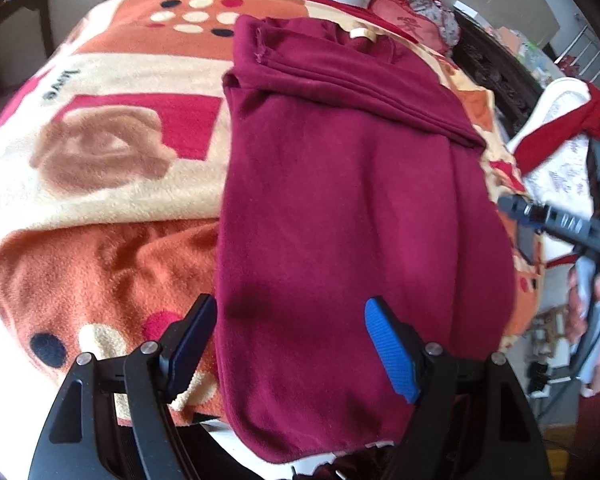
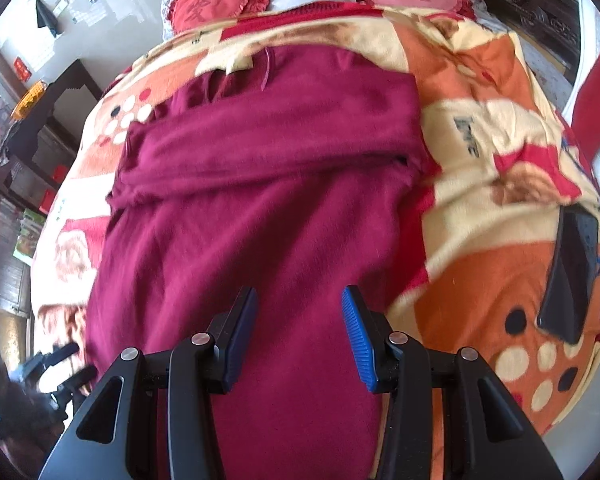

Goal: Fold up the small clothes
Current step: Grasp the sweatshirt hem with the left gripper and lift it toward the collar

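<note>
Maroon garment [image 1: 340, 208] lies lengthwise on the patterned blanket [image 1: 100, 168] covering the bed, sleeves folded across its upper part. Left gripper [image 1: 290, 344] hangs over the garment's near left edge, jaws spread wide, nothing between them. Right gripper [image 2: 300, 336] sits above the garment's lower middle, jaws parted, gripping nothing

Maroon fleece garment [image 1: 340, 208], sleeve folded across its chest, lying flat on patterned blanket [image 1: 100, 168]
</note>
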`<state>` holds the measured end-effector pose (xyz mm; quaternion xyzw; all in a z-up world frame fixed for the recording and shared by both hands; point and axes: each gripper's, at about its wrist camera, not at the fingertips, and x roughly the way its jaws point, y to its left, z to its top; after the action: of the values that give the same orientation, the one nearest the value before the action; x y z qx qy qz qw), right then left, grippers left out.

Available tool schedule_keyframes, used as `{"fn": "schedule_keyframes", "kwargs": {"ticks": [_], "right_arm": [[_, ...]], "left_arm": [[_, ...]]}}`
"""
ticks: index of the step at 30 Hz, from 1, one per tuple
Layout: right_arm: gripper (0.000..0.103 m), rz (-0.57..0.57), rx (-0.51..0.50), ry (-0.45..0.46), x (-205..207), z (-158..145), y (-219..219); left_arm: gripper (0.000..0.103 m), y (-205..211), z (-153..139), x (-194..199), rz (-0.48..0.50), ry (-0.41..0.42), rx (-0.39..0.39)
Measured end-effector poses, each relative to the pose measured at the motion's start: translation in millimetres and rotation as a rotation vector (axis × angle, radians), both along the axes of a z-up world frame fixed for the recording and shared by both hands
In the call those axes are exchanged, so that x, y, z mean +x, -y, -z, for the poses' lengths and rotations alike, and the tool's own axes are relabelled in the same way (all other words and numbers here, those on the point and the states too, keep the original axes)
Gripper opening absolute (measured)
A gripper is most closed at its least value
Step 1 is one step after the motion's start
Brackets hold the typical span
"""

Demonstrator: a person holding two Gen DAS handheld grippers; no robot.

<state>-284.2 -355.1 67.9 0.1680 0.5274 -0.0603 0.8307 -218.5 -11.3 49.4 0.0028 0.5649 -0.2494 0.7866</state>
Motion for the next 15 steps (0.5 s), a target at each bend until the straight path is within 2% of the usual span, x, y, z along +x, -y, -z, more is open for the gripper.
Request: {"fn": "schedule_keyframes", "kwargs": {"ticks": [3,7,13,15], "right_arm": [[0.025,-0.018,0.014,-0.024,-28,12,4],[0.025,-0.037,0.046,-0.056,-68,27,12],[0.025,-0.047,0.181,-0.026,-114,43,16],[0.025,-0.056,0.192,-0.022,-118,49,13]], "left_arm": [[0.08,-15,0,-4,0.023,0.015,0.015],[0.08,-35,6,-11,0.037,-0.033,0.021],[0.08,-47,13,-26,0.042,-0.063,0.03],[0.08,-48,13,-29,0.045,-0.065,0.032]]}}
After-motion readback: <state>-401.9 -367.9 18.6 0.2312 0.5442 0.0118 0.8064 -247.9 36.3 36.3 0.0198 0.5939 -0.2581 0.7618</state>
